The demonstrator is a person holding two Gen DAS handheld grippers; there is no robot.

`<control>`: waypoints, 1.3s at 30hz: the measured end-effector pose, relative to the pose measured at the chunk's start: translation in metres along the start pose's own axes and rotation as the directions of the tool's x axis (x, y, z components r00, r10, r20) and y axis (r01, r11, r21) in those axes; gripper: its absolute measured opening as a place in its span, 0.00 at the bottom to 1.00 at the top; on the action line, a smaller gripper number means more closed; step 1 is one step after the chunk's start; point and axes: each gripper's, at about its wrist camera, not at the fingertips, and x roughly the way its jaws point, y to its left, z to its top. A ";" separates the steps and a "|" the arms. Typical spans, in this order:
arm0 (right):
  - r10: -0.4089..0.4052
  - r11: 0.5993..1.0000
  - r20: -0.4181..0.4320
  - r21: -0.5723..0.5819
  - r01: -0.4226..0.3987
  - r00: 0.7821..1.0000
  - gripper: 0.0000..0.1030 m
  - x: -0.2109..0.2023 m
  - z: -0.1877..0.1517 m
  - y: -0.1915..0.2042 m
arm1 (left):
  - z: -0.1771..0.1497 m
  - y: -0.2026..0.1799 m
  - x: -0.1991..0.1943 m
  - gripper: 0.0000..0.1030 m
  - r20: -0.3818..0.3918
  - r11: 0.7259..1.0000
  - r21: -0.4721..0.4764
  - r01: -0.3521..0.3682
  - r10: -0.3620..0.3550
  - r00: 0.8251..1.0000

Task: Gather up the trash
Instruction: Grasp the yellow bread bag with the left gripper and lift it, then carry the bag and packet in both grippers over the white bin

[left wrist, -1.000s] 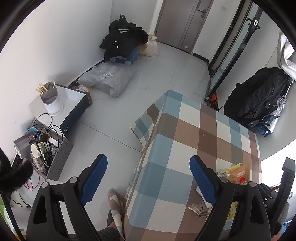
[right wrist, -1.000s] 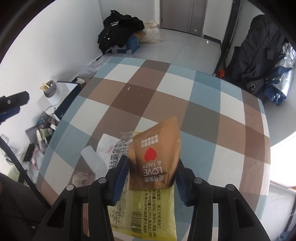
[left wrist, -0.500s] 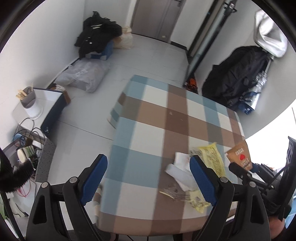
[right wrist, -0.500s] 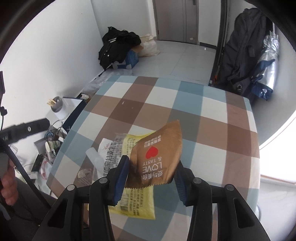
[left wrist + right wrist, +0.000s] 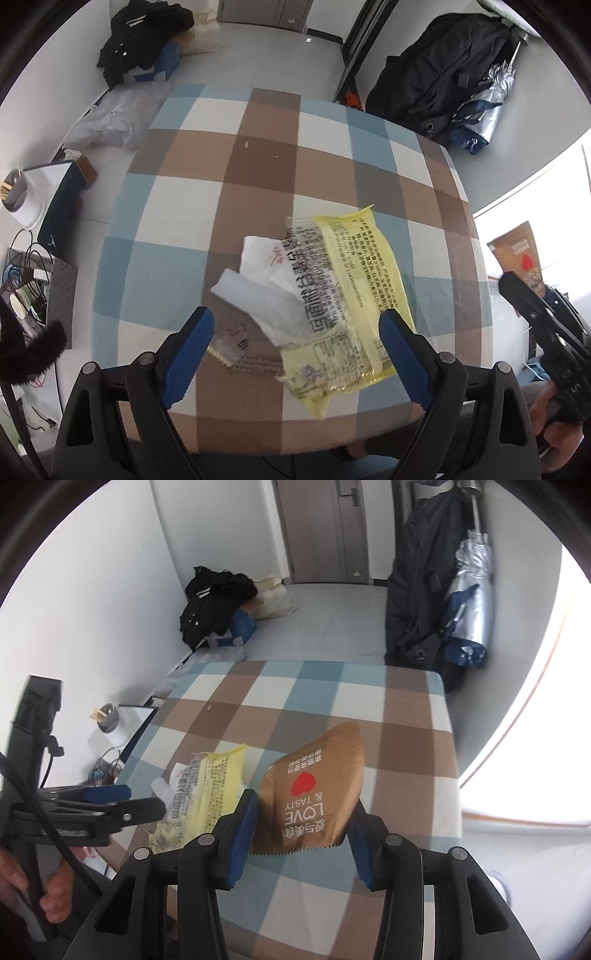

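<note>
My right gripper (image 5: 303,812) is shut on a brown snack packet (image 5: 314,790) with a red heart, held in the air above the checked table (image 5: 399,709). The same brown packet (image 5: 519,254) shows at the right edge of the left wrist view. My left gripper (image 5: 297,328) stands open above a yellow wrapper (image 5: 351,280), a white tissue (image 5: 266,262) and clear plastic scraps (image 5: 236,347) that lie on the table (image 5: 258,162). Nothing sits between its fingers. The yellow wrapper (image 5: 210,786) lies left of the held packet.
The table's near edge runs just below the trash pile. On the floor left stand a white cup with sticks (image 5: 20,199), a dark box (image 5: 61,206) and cables (image 5: 22,266). Black bags (image 5: 443,70) and a silver umbrella (image 5: 472,590) are at the far right.
The left gripper has swung right from the table's left edge to above the trash pile. The right gripper has lifted and drawn back with the brown packet in it.
</note>
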 end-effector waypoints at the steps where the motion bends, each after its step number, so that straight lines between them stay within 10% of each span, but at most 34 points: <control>1: 0.000 1.000 0.001 0.010 0.000 1.000 0.44 -0.002 -0.002 -0.005 | 0.001 -0.002 0.002 0.86 -0.006 1.000 -0.009 0.005 -0.005 1.000; 25: 0.042 0.993 0.044 0.107 -0.046 0.998 0.44 -0.036 -0.022 -0.056 | 0.000 -0.056 0.049 0.86 -0.048 0.973 0.098 -0.210 0.216 0.975; 32: 0.045 0.992 0.046 0.117 -0.050 0.998 0.44 -0.037 -0.023 -0.059 | -0.004 -0.061 0.039 0.35 -0.014 0.966 0.151 -0.211 0.215 0.976; 39: 0.041 0.992 0.039 0.119 -0.045 0.998 0.44 -0.035 -0.022 -0.059 | -0.002 -0.060 0.031 0.17 -0.017 0.983 0.141 -0.119 0.122 0.992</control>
